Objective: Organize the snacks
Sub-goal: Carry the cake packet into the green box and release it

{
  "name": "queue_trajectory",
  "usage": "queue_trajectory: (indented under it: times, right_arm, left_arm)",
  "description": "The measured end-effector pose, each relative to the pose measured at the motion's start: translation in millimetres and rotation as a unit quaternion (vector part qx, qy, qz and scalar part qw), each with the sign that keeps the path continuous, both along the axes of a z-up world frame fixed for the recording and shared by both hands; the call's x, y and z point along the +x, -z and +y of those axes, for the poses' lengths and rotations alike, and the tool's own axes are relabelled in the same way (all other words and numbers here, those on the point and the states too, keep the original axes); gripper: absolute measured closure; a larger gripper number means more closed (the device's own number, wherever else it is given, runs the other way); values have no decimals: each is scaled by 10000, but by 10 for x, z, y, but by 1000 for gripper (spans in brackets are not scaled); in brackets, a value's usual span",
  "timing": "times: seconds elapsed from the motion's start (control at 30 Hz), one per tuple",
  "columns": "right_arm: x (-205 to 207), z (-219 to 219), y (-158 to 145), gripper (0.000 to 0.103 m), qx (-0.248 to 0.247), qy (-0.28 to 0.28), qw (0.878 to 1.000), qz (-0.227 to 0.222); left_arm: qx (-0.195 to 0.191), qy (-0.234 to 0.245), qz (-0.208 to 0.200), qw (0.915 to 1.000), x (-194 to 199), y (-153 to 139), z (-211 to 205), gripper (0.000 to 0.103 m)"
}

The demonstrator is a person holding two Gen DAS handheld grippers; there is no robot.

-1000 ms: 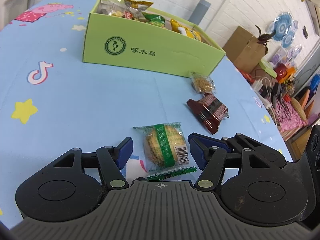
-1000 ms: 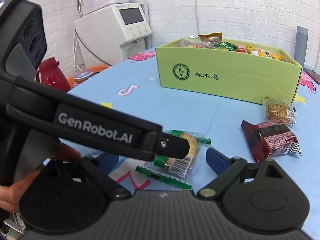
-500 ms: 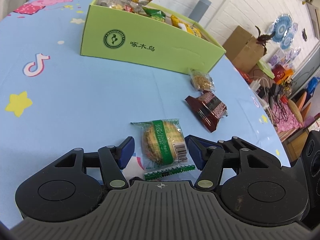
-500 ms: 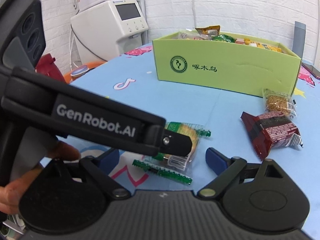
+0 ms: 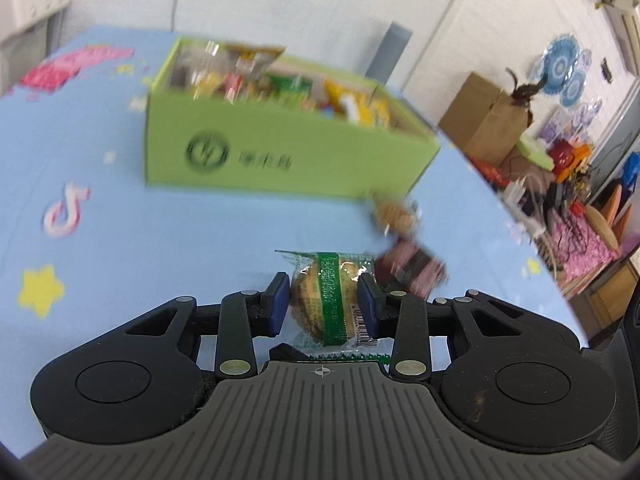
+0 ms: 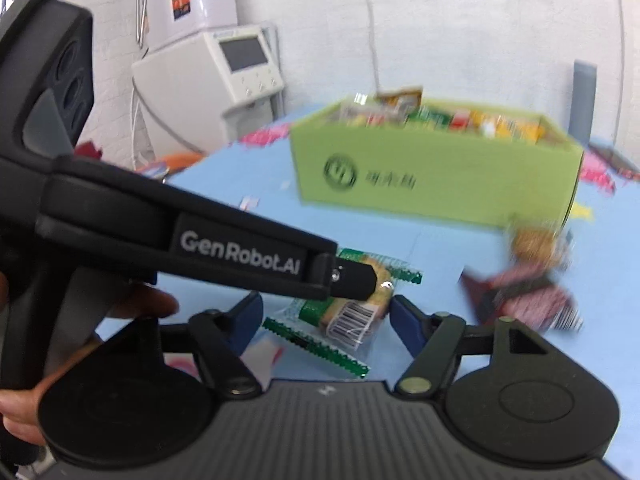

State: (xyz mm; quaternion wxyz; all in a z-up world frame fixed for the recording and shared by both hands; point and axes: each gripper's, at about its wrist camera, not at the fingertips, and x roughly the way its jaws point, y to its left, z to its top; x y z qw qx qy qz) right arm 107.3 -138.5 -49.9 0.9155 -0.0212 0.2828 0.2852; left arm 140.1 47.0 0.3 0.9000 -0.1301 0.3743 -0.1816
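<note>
Left gripper [image 5: 323, 307] jaws closing, blue pads pressing the sides of the green-banded wrapped pastry [image 5: 326, 300], held just above the blue tablecloth [image 5: 160, 240]. Right gripper [image 6: 325, 320] also closing, pads clear of it. Light, soft, crumbly cake in slick crinkly film: grip across the cake body, gently, not the sealed edges. Green snack box [image 5: 280, 160] well beyond.

A blue tablecloth [image 5: 168, 232] is spreading across the table, showing a yellow star [image 5: 40, 290], a pink music-note logo [image 5: 66, 214] and a pink cartoon patch [image 5: 76, 62]. Off to the right, a brown cardboard box [image 5: 486, 124] is sitting against the white wall, with blue paper fans [image 5: 562, 68] hanging above. A white machine with a small screen [image 6: 224, 76] is standing beyond the table's edge.
</note>
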Motion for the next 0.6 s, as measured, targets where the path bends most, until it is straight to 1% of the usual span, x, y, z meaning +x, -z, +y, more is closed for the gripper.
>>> queue_trajectory:
  times: [0.13, 0.23, 0.3, 0.4, 0.47, 0.5, 0.53, 0.57, 0.6]
  right_arm:
    - [369, -71, -398, 32, 88, 122, 9985, -534]
    - [775, -102, -651, 32, 47, 177, 9964, -825]
    - [1102, -126, -753, 32, 27, 194, 9959, -880]
    - [1593, -140, -758, 32, -5, 167, 9977, -662]
    - [1870, -140, -664, 32, -91, 153, 9987, -471]
    - [1970, -143, -601, 32, -134, 161, 9990, -392]
    - [2085, -137, -517, 32, -195, 164, 9993, -273]
    - [2163, -139, -436, 32, -219, 150, 9995, -163]
    - [2233, -150, -354, 27, -205, 148, 9997, -67]
  left_arm:
    - [-43, 66, -488, 9988, 447, -472, -101, 84]
    - [-139, 79, -619, 9980, 914, -705, -147, 84]
    - [-168, 66, -615, 9979, 1243, -764, -184, 84]
    - [-138, 35, -407, 9991, 1759, -667, -236, 84]
    - [-142, 24, -146, 9998, 2048, -494, -266, 84]
    - [-73, -5, -45, 10000, 2140, -397, -288, 84]
    - [48, -64, 34, 10000, 2220, -304, -329, 82]
    - [154, -79, -22, 9998, 2262, -234, -368, 78]
    - [243, -67, -112, 9996, 2263, -202, -402, 73]
